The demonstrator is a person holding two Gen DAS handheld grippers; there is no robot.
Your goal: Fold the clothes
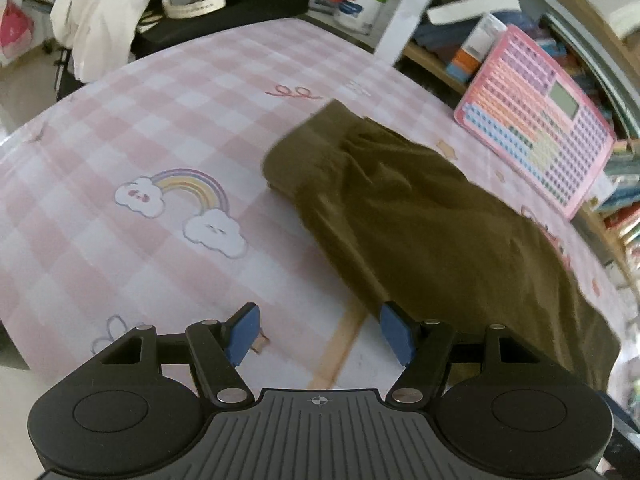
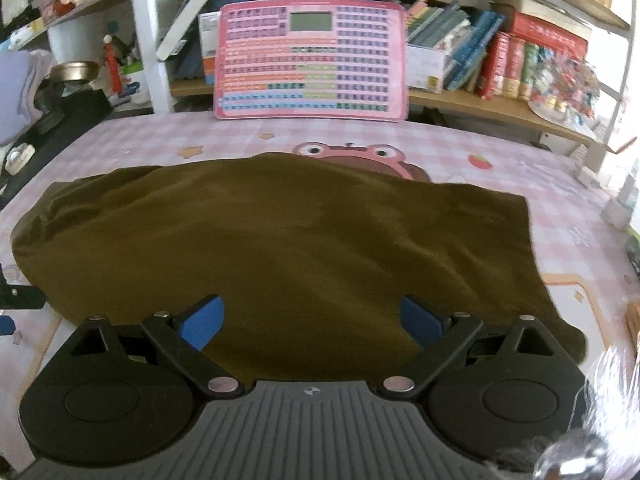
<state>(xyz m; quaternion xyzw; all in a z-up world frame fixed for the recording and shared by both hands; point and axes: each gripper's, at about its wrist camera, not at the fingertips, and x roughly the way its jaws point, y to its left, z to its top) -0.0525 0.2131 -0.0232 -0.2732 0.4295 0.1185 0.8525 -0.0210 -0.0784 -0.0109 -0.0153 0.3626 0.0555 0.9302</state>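
Folding partly complete, judged from layout: olive garment (image 2: 280, 248) lies doubled into a long band on the pink checked cloth (image 1: 120, 140), surface wrinkled | left gripper (image 1: 320, 334) jaws spread, empty, beside the garment's near edge | right gripper (image 2: 312, 320) jaws spread, empty, above fabric | remaining: further fold, smoothing

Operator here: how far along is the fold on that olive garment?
Partly done: the olive garment lies on the pink checked sheet as a long band, apparently folded once. Nothing is in hand: the left claw sits open at its near edge, the right claw open above it. Left: probably folding it shorter.
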